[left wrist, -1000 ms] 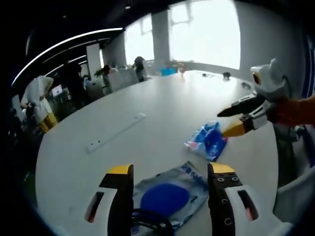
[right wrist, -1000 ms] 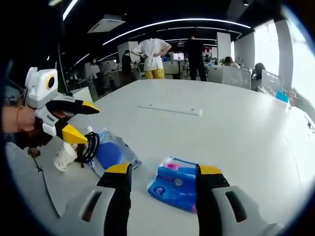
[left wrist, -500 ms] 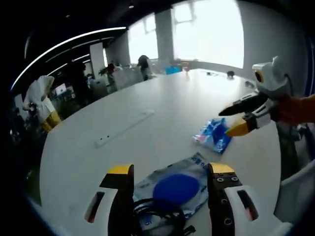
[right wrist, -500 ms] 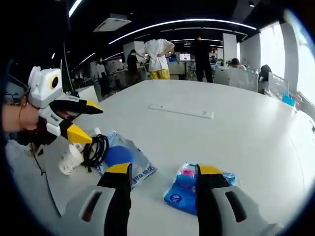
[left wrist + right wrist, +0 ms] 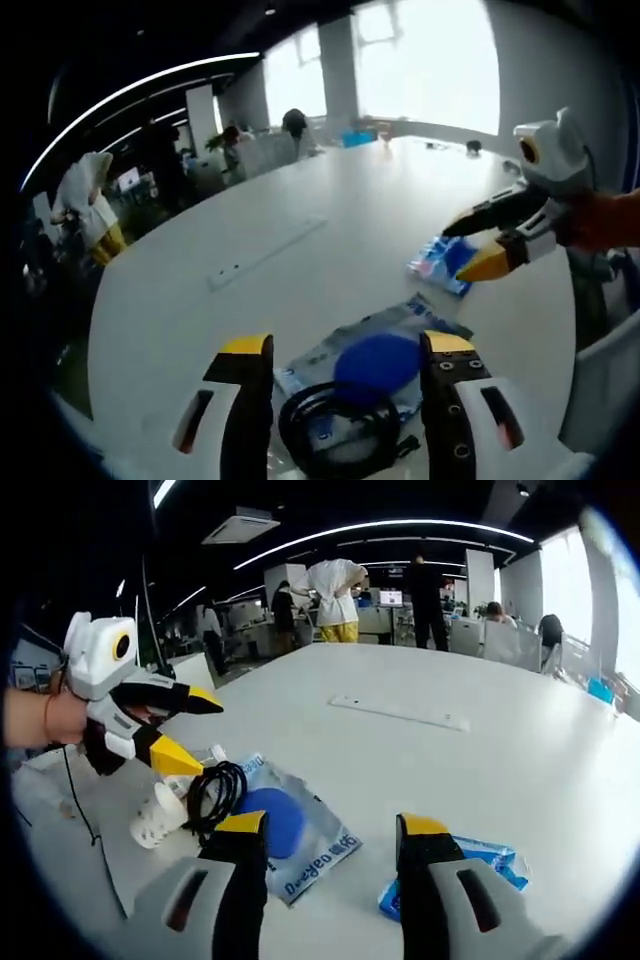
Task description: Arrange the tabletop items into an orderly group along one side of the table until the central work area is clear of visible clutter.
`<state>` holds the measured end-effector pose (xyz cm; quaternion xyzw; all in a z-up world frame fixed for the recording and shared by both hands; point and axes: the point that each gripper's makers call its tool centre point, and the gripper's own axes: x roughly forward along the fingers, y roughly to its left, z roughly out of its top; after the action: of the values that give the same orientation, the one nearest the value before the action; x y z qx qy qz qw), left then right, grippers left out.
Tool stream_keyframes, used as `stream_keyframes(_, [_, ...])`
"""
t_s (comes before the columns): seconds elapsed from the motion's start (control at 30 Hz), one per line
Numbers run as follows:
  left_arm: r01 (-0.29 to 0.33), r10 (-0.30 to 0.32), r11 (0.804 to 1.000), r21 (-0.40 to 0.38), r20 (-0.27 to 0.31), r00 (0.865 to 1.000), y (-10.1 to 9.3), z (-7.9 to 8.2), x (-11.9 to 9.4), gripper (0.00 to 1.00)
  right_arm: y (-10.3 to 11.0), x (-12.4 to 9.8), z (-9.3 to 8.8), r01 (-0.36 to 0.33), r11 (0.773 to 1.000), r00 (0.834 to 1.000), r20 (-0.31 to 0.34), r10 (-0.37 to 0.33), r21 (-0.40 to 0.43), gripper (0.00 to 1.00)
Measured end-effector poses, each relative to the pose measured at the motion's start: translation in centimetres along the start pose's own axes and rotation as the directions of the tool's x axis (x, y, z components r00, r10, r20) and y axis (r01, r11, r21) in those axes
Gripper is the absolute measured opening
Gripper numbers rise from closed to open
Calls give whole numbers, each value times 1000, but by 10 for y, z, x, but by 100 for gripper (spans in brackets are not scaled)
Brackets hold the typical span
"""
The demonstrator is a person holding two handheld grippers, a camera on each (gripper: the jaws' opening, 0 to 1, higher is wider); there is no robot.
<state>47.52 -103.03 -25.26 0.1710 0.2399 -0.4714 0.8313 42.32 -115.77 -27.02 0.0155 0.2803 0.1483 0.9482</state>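
Note:
A clear packet with a round blue thing [image 5: 376, 362] inside lies between my left gripper's [image 5: 346, 346] open jaws, with a coiled black cable [image 5: 333, 440] on its near end. A blue tissue pack [image 5: 443, 262] lies farther right, under my right gripper [image 5: 472, 244], which is open. In the right gripper view the tissue pack [image 5: 478, 868] lies by my right gripper [image 5: 331, 826], the packet [image 5: 290, 826] and the cable [image 5: 215, 788] sit left of it, and a white perforated cup [image 5: 158, 818] lies on its side below my open left gripper [image 5: 195, 730].
The big white round table [image 5: 330, 215] has a flat white cover strip [image 5: 262, 253] in its middle, seen too in the right gripper view as the strip [image 5: 403, 712]. People stand at desks beyond the table. A white chair [image 5: 610, 400] stands at the right edge.
Both cameras have pulled back toward the table's near edge. The packet and the cable now show more fully between my left jaws. The tissue pack has slid lower right in the right gripper view.

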Motion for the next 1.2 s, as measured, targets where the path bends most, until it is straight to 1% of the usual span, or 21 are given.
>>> stream_keyframes(0.33, [-19,19,1000,-3,-21,1000,20,-17,-10,55,26,17,6,-42,999,999,5,42,-7,49])
stream_keyframes(0.73, [-32,32,999,-1,-41,999,40,-35,-21,53,56,35,7,-80,997,997,-6,80,-15,48])
stream_keyframes(0.93, [-29,29,1000,-1,-42,999,46,-39,-24,52,66,39,10,-89,996,996,-8,89,-17,48])
stream_keyframes(1.2, [-16,17,1000,20,-52,998,52,-45,-25,49,80,45,10,-101,995,995,-16,100,-27,47])
